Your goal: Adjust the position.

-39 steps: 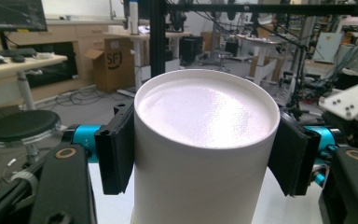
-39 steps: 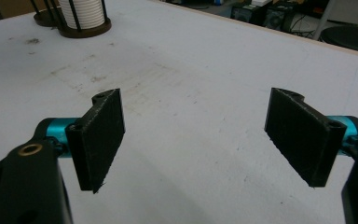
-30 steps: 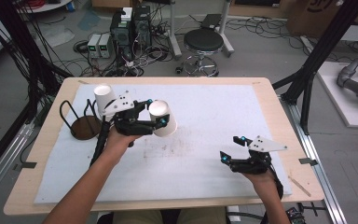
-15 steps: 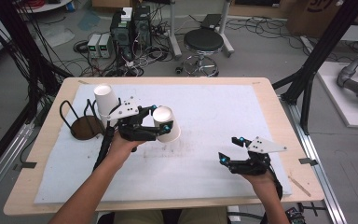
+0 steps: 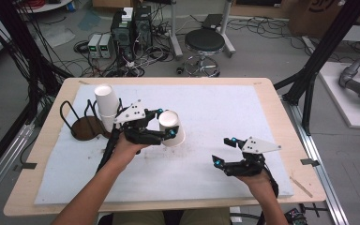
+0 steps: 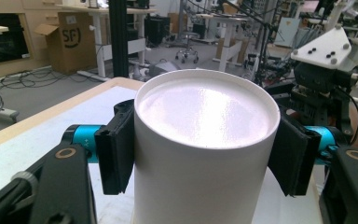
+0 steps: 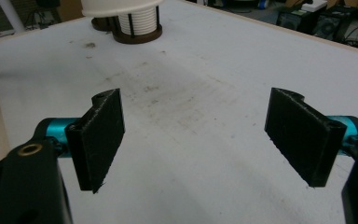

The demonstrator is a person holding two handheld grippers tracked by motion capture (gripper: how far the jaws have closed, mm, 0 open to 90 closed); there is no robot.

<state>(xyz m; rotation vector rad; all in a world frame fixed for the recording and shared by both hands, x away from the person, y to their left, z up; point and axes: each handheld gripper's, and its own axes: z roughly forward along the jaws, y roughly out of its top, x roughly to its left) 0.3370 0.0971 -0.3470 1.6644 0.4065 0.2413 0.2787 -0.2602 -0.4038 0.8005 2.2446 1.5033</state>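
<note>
A white paper cup (image 5: 174, 131) hangs above the mat with my left gripper (image 5: 167, 125) shut on it. In the left gripper view the cup's closed end (image 6: 205, 109) faces the camera, and both black pads (image 6: 116, 149) press on its sides. More white cups are stacked (image 5: 106, 104) in a wire holder on a dark round base (image 5: 85, 128) at the table's left. The stack (image 7: 133, 18) also appears at the top of the right gripper view. My right gripper (image 5: 223, 151) rests low at the near right of the mat, jaws wide open and with nothing between them (image 7: 205, 135).
A grey-white mat (image 5: 215, 108) covers most of the wooden table (image 5: 286, 136); its middle is scuffed with dark marks (image 7: 168, 93). Beyond the table's far edge stand a stool (image 5: 204, 43), electronics and cables. Black frame posts rise at both sides.
The left gripper has drifted slightly right and nearer to the person with the cup in it. The right gripper has not moved.
</note>
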